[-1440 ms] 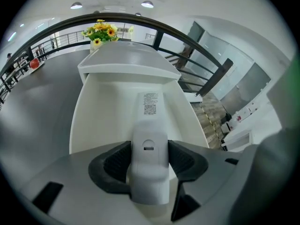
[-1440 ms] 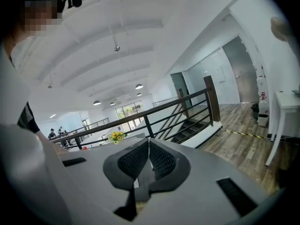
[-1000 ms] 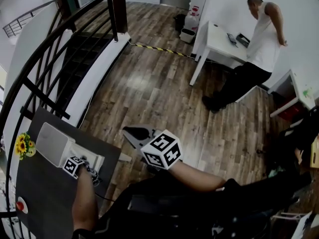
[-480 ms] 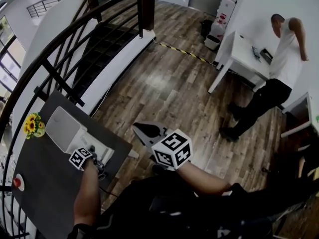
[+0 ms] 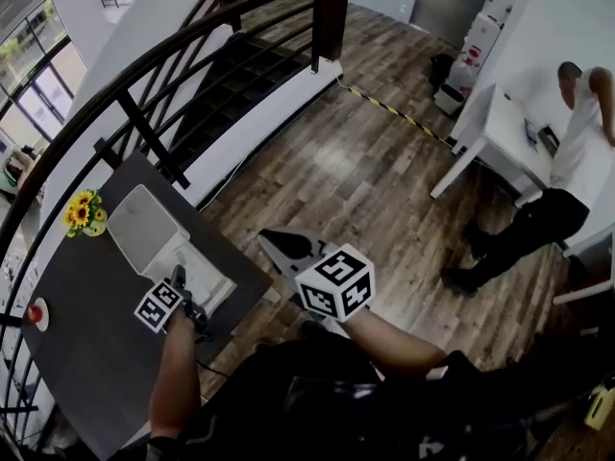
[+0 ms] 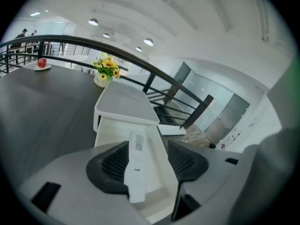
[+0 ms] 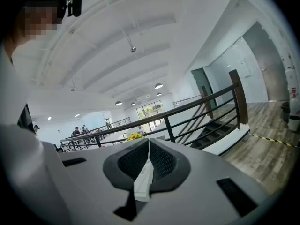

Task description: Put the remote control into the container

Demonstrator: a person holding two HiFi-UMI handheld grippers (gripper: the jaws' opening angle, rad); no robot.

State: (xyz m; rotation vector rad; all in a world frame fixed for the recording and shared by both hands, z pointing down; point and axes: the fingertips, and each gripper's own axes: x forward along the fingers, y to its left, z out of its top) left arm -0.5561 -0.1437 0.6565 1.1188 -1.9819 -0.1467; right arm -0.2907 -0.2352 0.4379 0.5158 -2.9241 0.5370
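**A:** Where is the remote control (image 6: 136, 161)?

**B:** Between the jaws of the left tool (image 6: 148, 146). It's the slim white bar with a printed label, lying along the left pad (image 6: 112, 165). At least, that is what I take it to be.

**A:** Is it gripped?

**B:** It doesn't look so. The jaws stand well parted, and the right pad (image 6: 185, 161) is clear of the bar, with pale surface showing in the gap. I'd say nothing is clamped.

**A:** And the container (image 6: 112, 127)?

**B:** It's white and sits straight ahead of those jaws on the dark counter (image 5: 86, 353), with the flowers (image 5: 82, 214) just beyond. A low white tray (image 5: 207, 279) sits right against it, under the jaws. I cannot tell whether the remote rests in that.

**A:** What about the right tool (image 7: 149, 144)?

**B:** Its jaws are pressed together with nothing between them. It's held out over the wooden floor (image 5: 365, 171), well apart from the counter.

**A:** So what could go wrong?

**B:** With the jaws this loose, the remote could tip or slide if the tool lifts or twists. The counter's edge is near, so a slip that way could send it to the floor.

**A:** Anything else?

**B:** The container looks light. A push from the tool could shove it into the flowers, and the right tool is too far off to steady it.
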